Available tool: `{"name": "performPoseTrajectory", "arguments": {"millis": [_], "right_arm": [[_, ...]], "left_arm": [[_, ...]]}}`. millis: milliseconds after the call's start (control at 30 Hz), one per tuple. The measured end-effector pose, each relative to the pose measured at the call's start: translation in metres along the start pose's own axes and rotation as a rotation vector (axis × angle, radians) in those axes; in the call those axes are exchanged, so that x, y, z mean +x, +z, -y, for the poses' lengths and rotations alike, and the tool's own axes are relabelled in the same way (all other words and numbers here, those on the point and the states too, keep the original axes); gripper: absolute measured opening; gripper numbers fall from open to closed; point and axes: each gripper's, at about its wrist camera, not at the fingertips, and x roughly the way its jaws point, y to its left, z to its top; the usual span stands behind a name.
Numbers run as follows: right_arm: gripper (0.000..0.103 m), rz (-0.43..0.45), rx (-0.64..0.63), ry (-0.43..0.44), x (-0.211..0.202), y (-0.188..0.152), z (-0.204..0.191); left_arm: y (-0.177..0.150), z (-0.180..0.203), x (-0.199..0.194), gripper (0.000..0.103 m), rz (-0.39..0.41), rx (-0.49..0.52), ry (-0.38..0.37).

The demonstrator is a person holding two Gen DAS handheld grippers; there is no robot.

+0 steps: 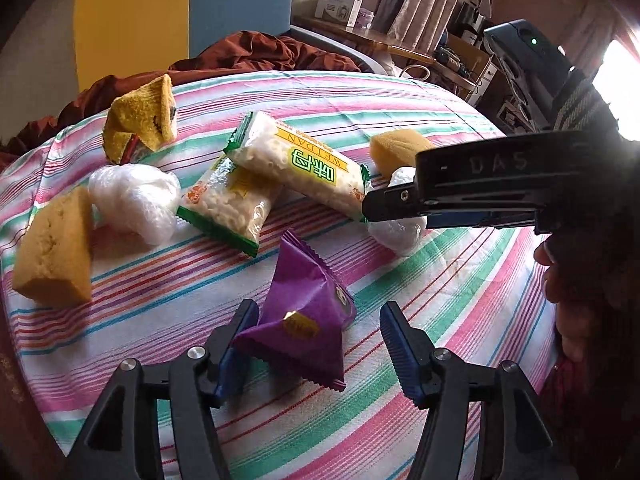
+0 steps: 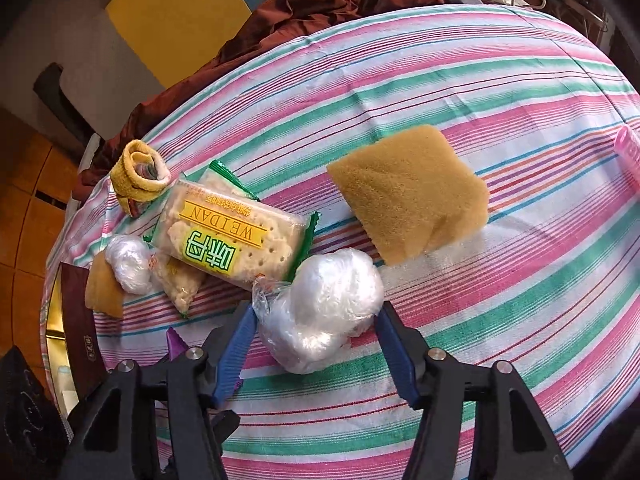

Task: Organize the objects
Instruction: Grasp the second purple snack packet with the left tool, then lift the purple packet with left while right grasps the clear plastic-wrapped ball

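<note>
On the striped cloth (image 1: 440, 280), a purple triangular snack packet (image 1: 304, 312) lies between the fingers of my left gripper (image 1: 316, 332). The left pad touches its corner and the right pad stands apart, so the jaws are open. My right gripper (image 2: 316, 320) straddles a white plastic bundle (image 2: 324, 312), which nearly fills the gap without being squeezed. From the left wrist that gripper (image 1: 376, 206) shows as a black body over the same bundle (image 1: 396, 236). Two WEIDAN cracker packets (image 1: 296, 168) lie stacked in the middle.
A second white bundle (image 1: 136, 200), a yellow sponge block (image 1: 56, 248) and a rolled yellow towel (image 1: 140, 120) lie at the left. Another sponge (image 2: 412, 192) sits beyond the right gripper. A pink object (image 2: 628, 156) is at the right edge, and maroon fabric (image 2: 320, 4) lies behind.
</note>
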Motion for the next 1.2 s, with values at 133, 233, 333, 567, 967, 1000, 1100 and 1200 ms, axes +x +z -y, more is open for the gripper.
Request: {"name": "performPoseTrajectory", "arguments": {"millis": [133,233,333,567,967,1000,1100,1200], "right_arm": [[0.041,0.005,-0.055,-0.047,-0.001,-0.002,-0.004],[0.04,0.005,-0.092,-0.079,-0.002,-0.003,-0.007],[0.04,0.007,-0.113,-0.102,-0.003,-0.005,-0.008],[0.04,0.017,-0.15,-0.12,-0.006,-0.008,-0.013],[0.04,0.015,-0.26,-0.156,-0.006,-0.021,-0.032],[0.04,0.016,-0.268,-0.162,-0.006,-0.022,-0.033],[0.04,0.015,-0.289,-0.178,-0.005,-0.025,-0.036],[0.04,0.014,-0.303,-0.189,-0.003,-0.024,-0.035]], "left_arm": [[0.007,0.005,-0.013,0.066,0.013,0.023,0.042],[0.012,0.007,-0.008,0.066,0.013,0.082,0.083],[0.01,0.012,-0.004,0.043,-0.017,0.131,0.116],[-0.01,0.004,-0.002,0.035,-0.013,0.064,0.117],[-0.048,0.006,-0.022,0.035,0.059,-0.001,0.108],[-0.049,0.006,-0.023,0.035,0.061,-0.002,0.11],[-0.049,0.007,-0.025,0.035,0.06,-0.009,0.111],[-0.05,0.006,-0.028,0.035,0.056,-0.019,0.105]]}}
